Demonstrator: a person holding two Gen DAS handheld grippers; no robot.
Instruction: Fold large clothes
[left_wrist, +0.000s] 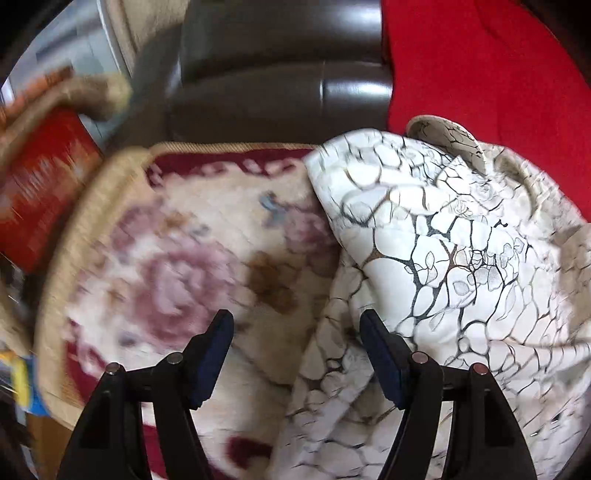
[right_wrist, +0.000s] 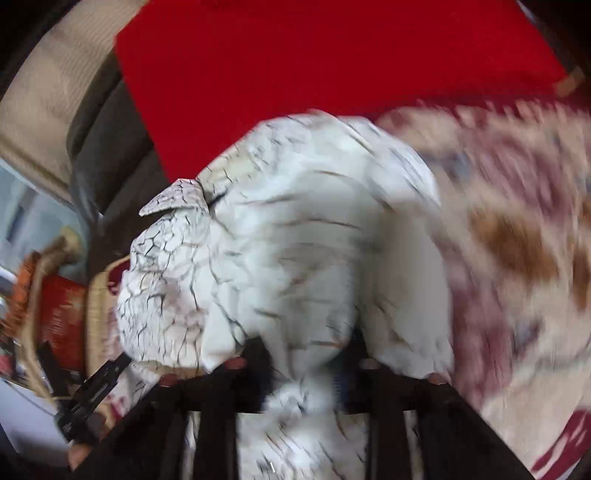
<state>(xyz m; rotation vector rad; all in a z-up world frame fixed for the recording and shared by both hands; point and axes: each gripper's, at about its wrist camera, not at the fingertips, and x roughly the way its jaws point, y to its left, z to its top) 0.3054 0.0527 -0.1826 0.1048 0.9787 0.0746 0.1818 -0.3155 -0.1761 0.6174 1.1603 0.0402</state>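
Shirt (left_wrist: 443, 236), white with a dark crackle print, lies bunched in a heap on a floral blanket (left_wrist: 177, 251) that covers a seat, not flat on any surface; dark leather cushions (left_wrist: 280, 74) and a red cloth (left_wrist: 480, 66) sit behind it. Far left in the left view, a red woven basket (left_wrist: 40, 177), blurred. Left gripper (left_wrist: 297, 354) hovers low over the blanket with its fingers (left_wrist: 216, 358) spread wide and nothing between them; the left finger is over bare blanket, the right one at the shirt's near edge. So the heap lies ahead and to the right of this gripper, collar (left_wrist: 447, 136) at the far end, long axis roughly running away toward the red cloth. Right gripper (right_wrist: 306, 373) is right up against the shirt; cloth bulges out around where the fingers meet, so it looks pinched on a fold, though blur and fabric hide the tips, so that is a judgement. In the right view the left gripper shows at lower left, just beside the heap's edge. Right hand is nearer, effectively in contact; left is apart. Likely next need: left closes on the near edge so both can lift and spread the shirt. Risk: grabbing blanket along with it.
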